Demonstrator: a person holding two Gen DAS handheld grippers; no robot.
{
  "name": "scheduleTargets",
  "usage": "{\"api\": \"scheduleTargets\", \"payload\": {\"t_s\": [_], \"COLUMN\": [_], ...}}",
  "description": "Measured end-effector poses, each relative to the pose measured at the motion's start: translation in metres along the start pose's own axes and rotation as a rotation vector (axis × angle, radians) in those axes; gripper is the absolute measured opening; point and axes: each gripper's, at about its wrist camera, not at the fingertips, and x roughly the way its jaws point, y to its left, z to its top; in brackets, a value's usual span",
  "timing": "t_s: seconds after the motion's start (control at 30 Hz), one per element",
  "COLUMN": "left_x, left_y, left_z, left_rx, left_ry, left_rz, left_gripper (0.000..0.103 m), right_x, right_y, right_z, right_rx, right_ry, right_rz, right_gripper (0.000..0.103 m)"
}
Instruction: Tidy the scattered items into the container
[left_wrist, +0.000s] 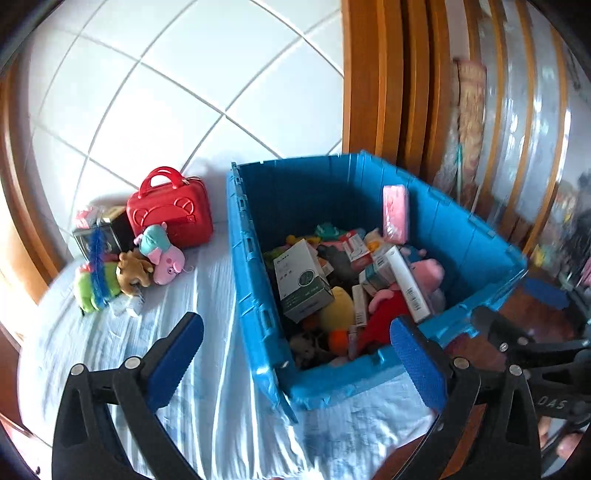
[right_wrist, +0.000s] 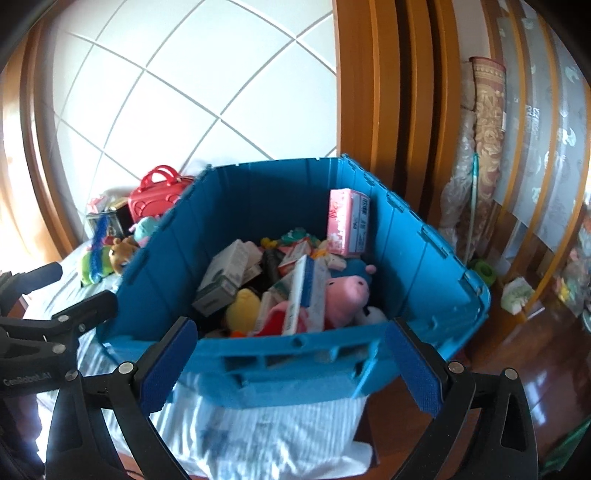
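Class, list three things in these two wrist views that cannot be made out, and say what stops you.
1. Bin bottom: both views, buried under toys and boxes.
2. Red case: right wrist view, lower part hidden behind the bin wall.
3. Print on the grey box: left wrist view, too small and blurred to read.
4. Pile beside the case: left wrist view, motion blur smears the items.

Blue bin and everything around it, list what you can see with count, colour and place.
bin: one, blue, on the cloth, filled with toys and boxes
pink packet: one, upright against the bin's far-right inner wall
pig plush: one, pink, inside bin
red case: one, outside, left of bin
plush pile: several, mixed colours, in front of the case
cloth: one, pale blue, under everything
left gripper: open, empty
right gripper: open, empty
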Motion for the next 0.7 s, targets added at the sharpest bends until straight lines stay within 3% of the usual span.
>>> {"api": "scheduleTargets", "payload": {"t_s": [0.17,0.7], "left_x": [-0.03,-0.06], "left_y": [0.023,0.028], "left_z": [-0.012,-0.03], "left_rx": [-0.028,0.006], "left_ry": [-0.031,-0.033], "left_rz": [0.048,0.027], "left_gripper": [0.103,0.103], "right_x": [-0.022,-0.059], "right_y": [0.028,0.056], "right_z": [-0.011,-0.029], "right_rx": [-0.007,0.001], "right_ry": [-0.006,-0.019], "right_rz": [0.003,-0.013], "right_gripper": [0.103,0.103]}}
